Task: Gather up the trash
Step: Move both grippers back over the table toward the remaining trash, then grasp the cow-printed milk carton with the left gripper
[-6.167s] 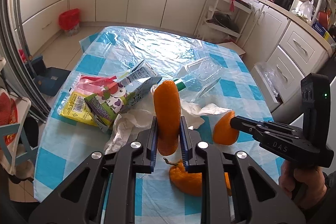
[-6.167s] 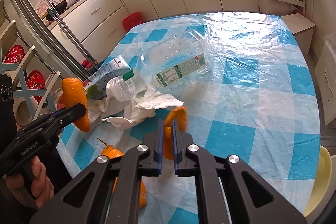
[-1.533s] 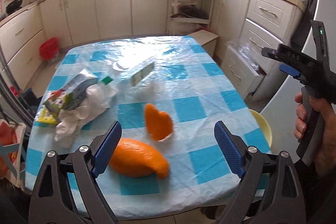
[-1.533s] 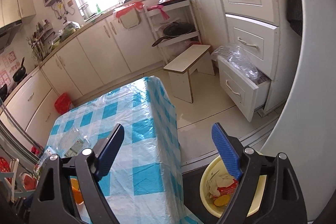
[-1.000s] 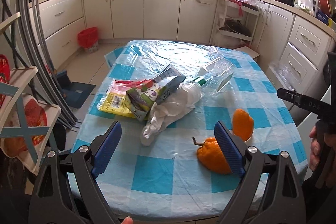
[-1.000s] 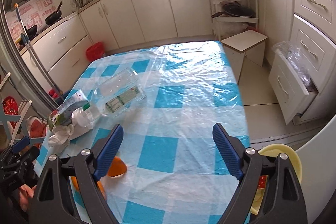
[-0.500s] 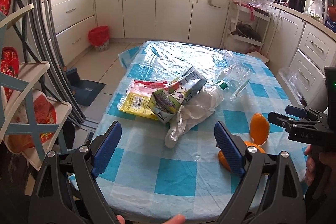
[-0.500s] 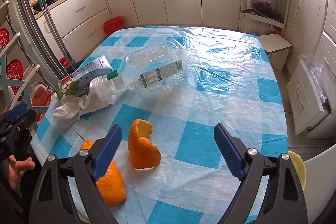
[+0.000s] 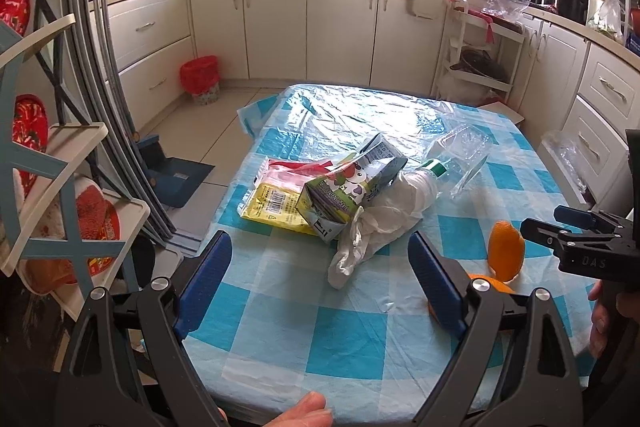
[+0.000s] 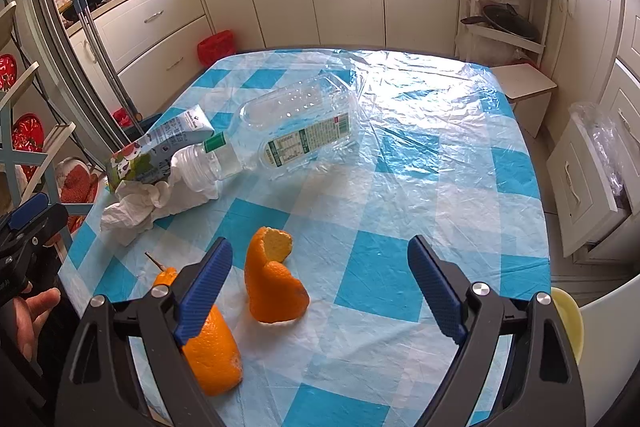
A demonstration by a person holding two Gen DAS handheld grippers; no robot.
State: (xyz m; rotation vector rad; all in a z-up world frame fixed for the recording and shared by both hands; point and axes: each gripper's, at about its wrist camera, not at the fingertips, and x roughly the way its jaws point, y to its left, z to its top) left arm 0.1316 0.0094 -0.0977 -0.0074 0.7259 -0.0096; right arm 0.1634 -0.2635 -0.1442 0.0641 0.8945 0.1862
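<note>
Blue-padded and spread wide, the right tool (image 10: 320,285) hangs over the near end of the tabletop (image 10: 432,163) with nothing clamped in it. Between its fingers, not touched by either pad, stands a curled piece of orange peel (image 10: 274,281), upright, pale pith showing at its torn top edge. A second, bigger peel (image 10: 212,351) lies just beside it, partly under the tool's left finger (image 10: 204,285); whether the pad touches it I cannot tell.

Over on the other side the left tool (image 9: 320,281) is just as wide open and empty, held above the blue-and-white checked cloth. Ahead of it sits the rest of the trash, bunched together: a crumpled white tissue (image 9: 368,235), a squashed drink carton (image 9: 352,187) with cartoon figures on purple and green, a yellow packet (image 9: 272,207) with a barcode, and a clear plastic bottle (image 10: 288,135) lying on its side, green cap towards the carton. The bottle's label is green and white with fine print, too small to read. The carton's lettering is also unreadable from here.

White letters "DAS" show on the right tool's body in the left camera. A yellow bin (image 10: 568,319) peeks out past the tabletop's right edge.
</note>
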